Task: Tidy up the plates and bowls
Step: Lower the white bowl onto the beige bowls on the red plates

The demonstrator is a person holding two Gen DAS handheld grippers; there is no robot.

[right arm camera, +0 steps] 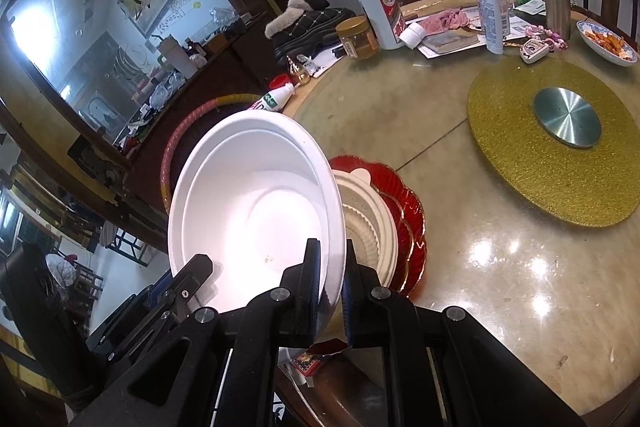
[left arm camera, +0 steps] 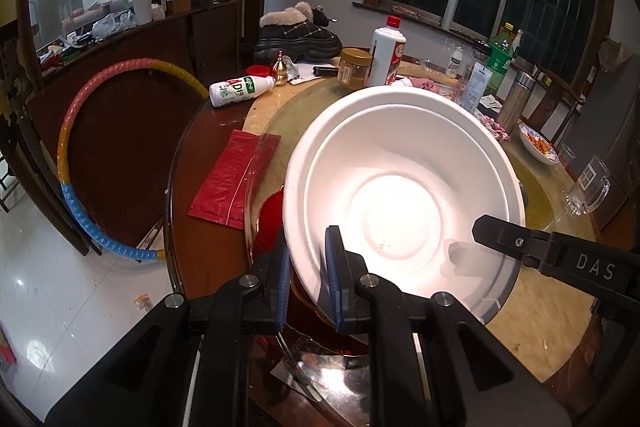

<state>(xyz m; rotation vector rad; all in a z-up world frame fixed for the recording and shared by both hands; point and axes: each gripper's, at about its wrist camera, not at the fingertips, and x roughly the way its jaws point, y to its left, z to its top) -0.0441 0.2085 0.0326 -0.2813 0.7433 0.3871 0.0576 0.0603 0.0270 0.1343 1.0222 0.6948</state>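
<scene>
A large white bowl hangs tilted above the table, held at its rim from two sides. My left gripper is shut on the near left rim, one blue pad inside and one outside. My right gripper is shut on the bowl at its right rim. The right gripper's finger reaches in from the right in the left wrist view. Below the bowl, a cream ridged plate rests on a red scalloped plate; the bowl hides much of both.
A gold turntable with a metal hub lies to the right. Bottles, a jar, a fur-lined boot and a dish of food crowd the far side. A red packet, a glass mug and a hoop are nearby.
</scene>
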